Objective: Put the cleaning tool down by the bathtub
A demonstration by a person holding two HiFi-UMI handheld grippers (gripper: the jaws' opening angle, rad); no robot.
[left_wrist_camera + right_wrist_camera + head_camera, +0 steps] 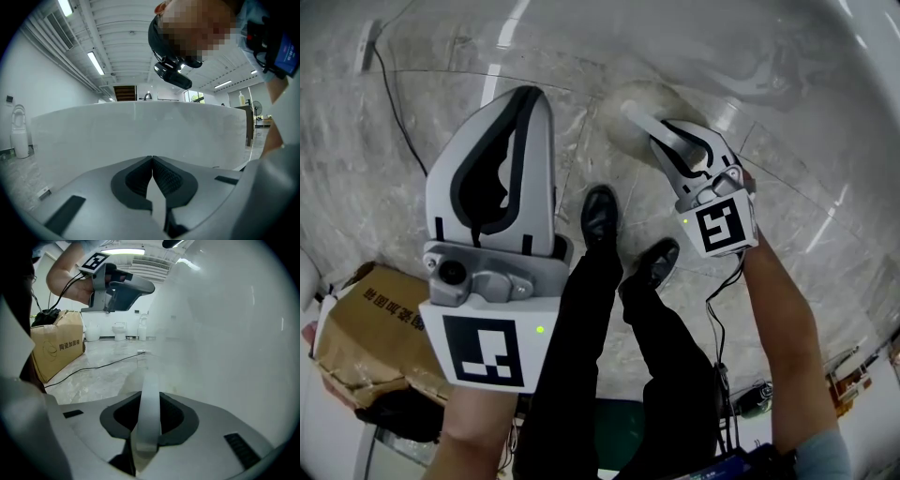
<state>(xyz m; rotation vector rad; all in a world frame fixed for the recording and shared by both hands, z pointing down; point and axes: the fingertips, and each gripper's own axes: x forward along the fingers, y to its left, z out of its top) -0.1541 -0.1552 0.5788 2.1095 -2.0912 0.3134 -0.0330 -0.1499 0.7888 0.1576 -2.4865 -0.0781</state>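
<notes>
The cleaning tool has a white handle (649, 125) and a round beige pad head (626, 114). Its head is down by the floor next to the white bathtub (769, 56); whether it touches the floor I cannot tell. My right gripper (682, 150) is shut on the handle (149, 408), which runs forward between the jaws alongside the bathtub wall (225, 333). My left gripper (525, 101) is held high on the left, shut with nothing in it. Its fingertips (146, 164) meet in front of the bathtub wall (140, 126).
A cardboard box (366, 328) stands on the marble floor at the left, also in the right gripper view (56, 350). A black cable (394, 103) runs across the floor. The person's black shoes (600, 216) are below the tool. A toilet (119, 330) stands far back.
</notes>
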